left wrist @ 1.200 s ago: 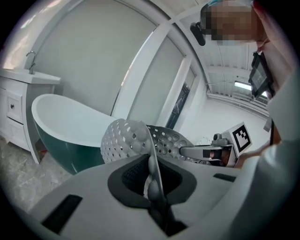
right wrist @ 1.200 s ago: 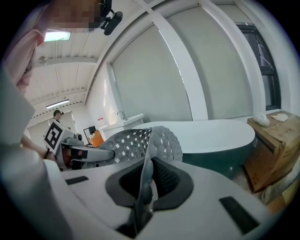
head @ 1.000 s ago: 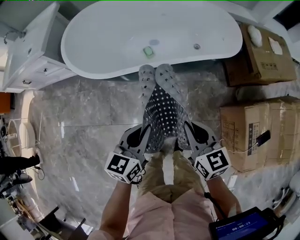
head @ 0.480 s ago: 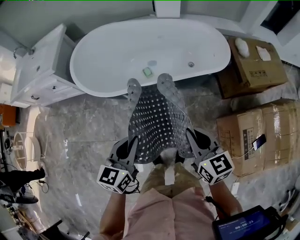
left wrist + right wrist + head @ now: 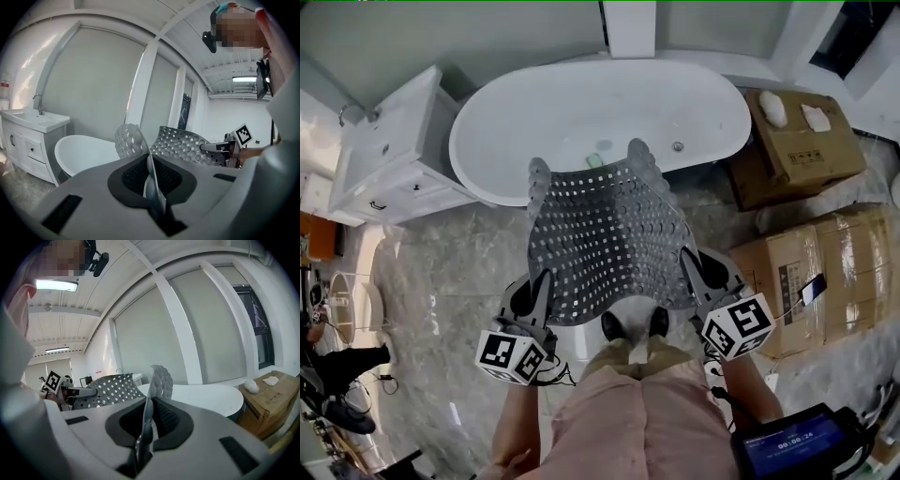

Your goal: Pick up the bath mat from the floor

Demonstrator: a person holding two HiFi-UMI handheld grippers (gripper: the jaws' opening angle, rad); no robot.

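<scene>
The grey perforated bath mat (image 5: pixel 609 239) hangs spread in the air in front of the person, its far end curling over the bathtub's near rim. My left gripper (image 5: pixel 542 281) is shut on the mat's near left corner. The right gripper (image 5: pixel 689 265) is shut on the near right corner. In the left gripper view a thin edge of the mat (image 5: pixel 151 180) runs between the closed jaws, and the right gripper (image 5: pixel 220 147) shows beyond the mat. In the right gripper view the mat's edge (image 5: pixel 146 425) is likewise pinched, with the rest of the mat (image 5: pixel 110 387) at the left.
A white freestanding bathtub (image 5: pixel 600 117) lies just ahead, with a white vanity cabinet (image 5: pixel 384 155) to its left. Cardboard boxes (image 5: pixel 802 145) stand at the right. The floor is grey marble tile (image 5: pixel 431 272). The person's shoes (image 5: pixel 633 325) are below the mat.
Both grippers have risen and drawn apart with the mat. The mat, folded narrow before, has spread wide and flat and lifted off the floor.
</scene>
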